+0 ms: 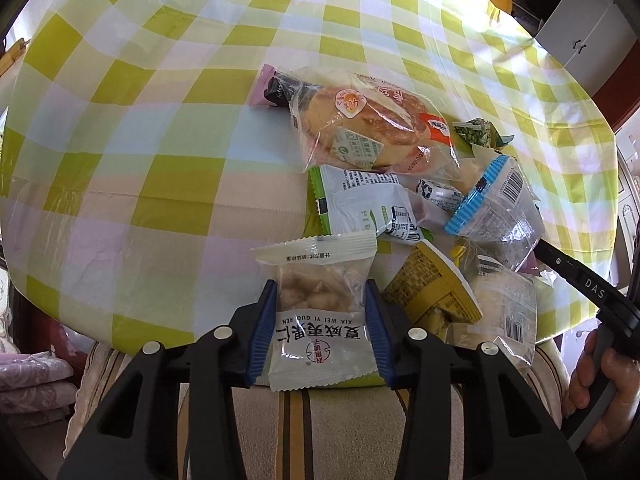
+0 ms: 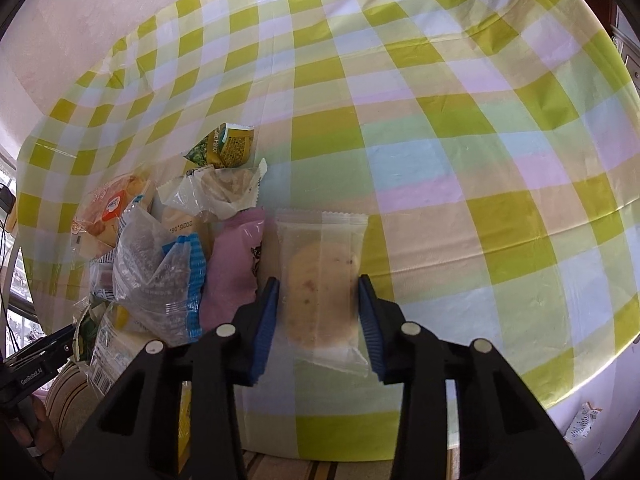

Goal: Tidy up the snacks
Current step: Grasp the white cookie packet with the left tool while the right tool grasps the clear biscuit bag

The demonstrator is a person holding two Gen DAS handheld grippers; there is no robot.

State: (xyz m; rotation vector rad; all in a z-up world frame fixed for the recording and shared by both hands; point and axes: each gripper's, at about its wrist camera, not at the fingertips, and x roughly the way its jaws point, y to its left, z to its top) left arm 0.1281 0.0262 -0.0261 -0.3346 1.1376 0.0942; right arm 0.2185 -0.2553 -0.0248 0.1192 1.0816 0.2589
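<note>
Two packets gripped | left tool (image 1: 322, 312) clamps nut packet (image 1: 320, 304) between its pads | right tool (image 2: 318, 320) clamps biscuit packet (image 2: 324, 292) | snack heap (image 1: 420, 200) ahead-right of left tool, unsorted on table (image 1: 160, 120) | sorting barely begun, judged

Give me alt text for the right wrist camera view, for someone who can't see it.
The right gripper, black with blue pads, is closed on a clear plastic packet holding a round pale cookie, on a table with a yellow-green checked tablecloth. A heap of wrapped snacks lies left of it, a pink packet nearest.
</note>
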